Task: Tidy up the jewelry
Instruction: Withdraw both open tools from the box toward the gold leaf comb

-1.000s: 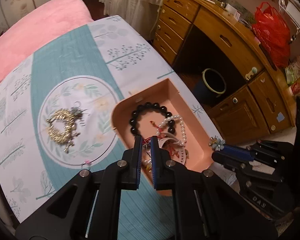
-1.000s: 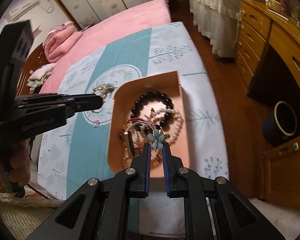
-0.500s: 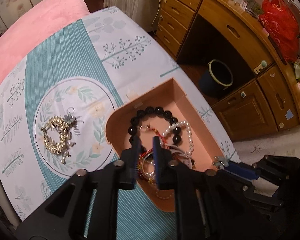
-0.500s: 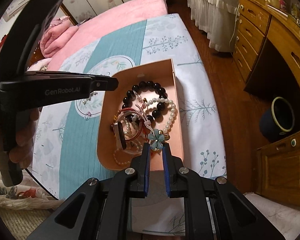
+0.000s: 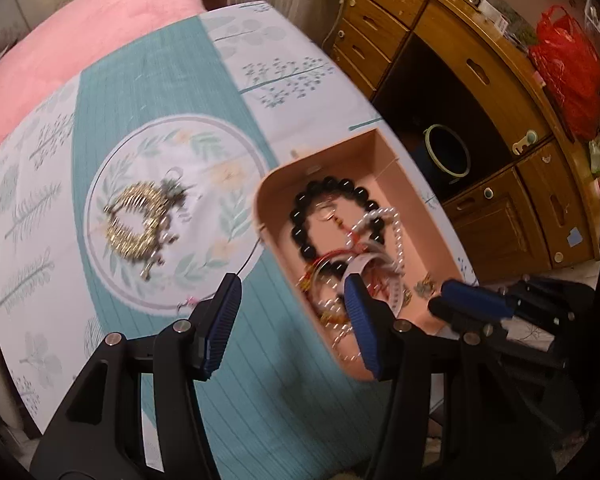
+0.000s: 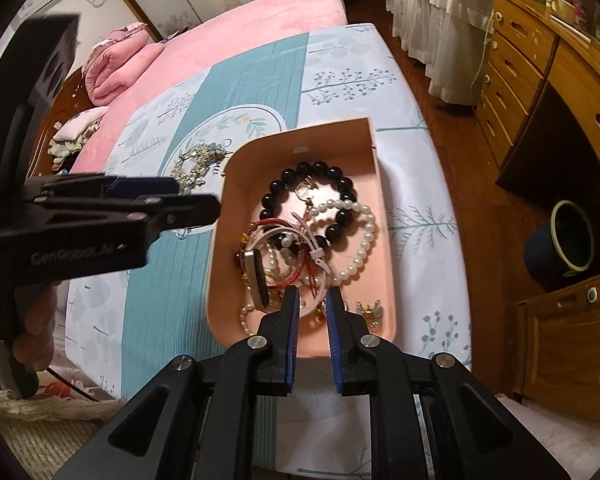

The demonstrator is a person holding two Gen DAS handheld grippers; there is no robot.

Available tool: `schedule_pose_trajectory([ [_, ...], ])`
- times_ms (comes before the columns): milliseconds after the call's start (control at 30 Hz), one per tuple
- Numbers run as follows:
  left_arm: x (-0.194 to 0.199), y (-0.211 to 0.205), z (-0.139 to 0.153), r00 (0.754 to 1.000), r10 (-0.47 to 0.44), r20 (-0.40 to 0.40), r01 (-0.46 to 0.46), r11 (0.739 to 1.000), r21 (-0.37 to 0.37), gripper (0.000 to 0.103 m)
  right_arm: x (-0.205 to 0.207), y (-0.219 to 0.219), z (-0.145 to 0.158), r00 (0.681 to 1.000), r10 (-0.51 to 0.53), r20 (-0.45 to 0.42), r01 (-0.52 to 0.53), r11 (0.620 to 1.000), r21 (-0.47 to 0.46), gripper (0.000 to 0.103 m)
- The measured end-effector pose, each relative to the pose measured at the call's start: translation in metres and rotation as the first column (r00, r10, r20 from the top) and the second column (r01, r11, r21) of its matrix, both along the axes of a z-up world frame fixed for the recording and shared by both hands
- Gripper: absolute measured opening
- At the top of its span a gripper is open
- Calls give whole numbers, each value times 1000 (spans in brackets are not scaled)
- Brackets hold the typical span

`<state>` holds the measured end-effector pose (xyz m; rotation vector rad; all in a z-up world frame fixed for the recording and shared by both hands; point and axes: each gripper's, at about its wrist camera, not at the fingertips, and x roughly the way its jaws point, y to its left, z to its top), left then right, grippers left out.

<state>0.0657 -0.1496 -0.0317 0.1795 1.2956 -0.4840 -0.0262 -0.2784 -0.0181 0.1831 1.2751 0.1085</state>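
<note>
The gold wreath brooch lies on the bed beside the pink tray, nearer the empty, opening left gripper (the right gripper is narrow, empty).

Pink blanket on bed; wooden desk; red bag; dark bin.

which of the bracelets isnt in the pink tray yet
The gold spiky wreath-shaped bracelet. It lies alone on the floral bedspread's round motif, left of the pink tray, while the black bead bracelet and white pearl bracelet sit inside the tray.
</note>
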Motion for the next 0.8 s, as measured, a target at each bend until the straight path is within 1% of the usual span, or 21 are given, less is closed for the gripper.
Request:
schedule_pose_trajectory([
  [300, 1, 62, -5, 991, 129, -18, -129, 991, 20, 51, 9, 16, 2, 999, 37, 15, -37, 999, -6, 14],
  [533, 5, 98, -7, 976, 219, -19, -218, 976, 17, 51, 20, 35, 5, 996, 82, 29, -82, 997, -4, 14],
  [800, 13, 129, -15, 951, 306, -45, -306, 952, 6, 51, 36, 60, 4, 990, 140, 33, -140, 990, 9, 14],
])
